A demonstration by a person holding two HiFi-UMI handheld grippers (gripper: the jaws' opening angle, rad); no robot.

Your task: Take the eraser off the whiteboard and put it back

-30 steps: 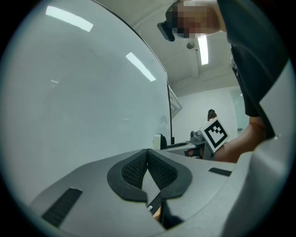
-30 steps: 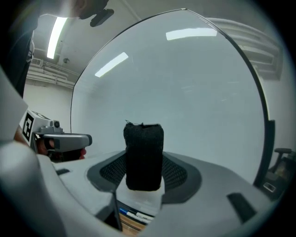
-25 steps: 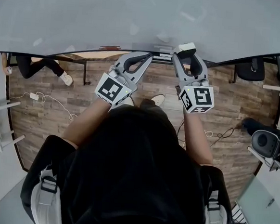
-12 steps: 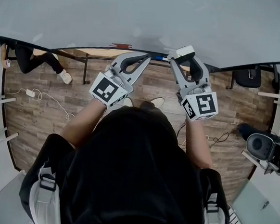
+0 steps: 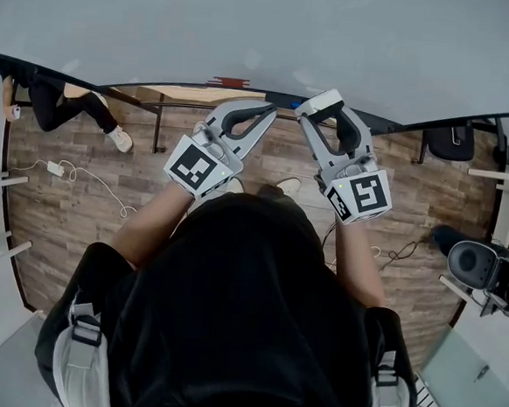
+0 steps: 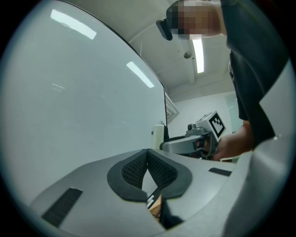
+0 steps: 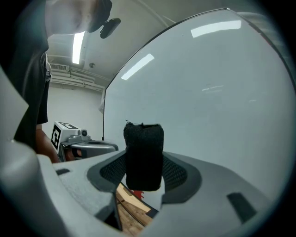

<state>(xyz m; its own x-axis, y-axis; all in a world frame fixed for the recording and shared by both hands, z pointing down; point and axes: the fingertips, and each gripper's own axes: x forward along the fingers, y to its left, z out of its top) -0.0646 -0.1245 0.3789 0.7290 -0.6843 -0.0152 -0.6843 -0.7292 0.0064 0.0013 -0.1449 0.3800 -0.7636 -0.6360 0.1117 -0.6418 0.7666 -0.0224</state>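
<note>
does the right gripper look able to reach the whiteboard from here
Probably yes: the right gripper holds the eraser close beside the whiteboard, with nothing visible between them. The shut left gripper sits off to the side.

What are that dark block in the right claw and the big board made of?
The eraser looks like black felt: matte, fuzzy, stray fibres at its top edge. The whiteboard looks smooth and glossy, mirroring the ceiling lights; whether coated metal or laminate, I can't tell.
</note>
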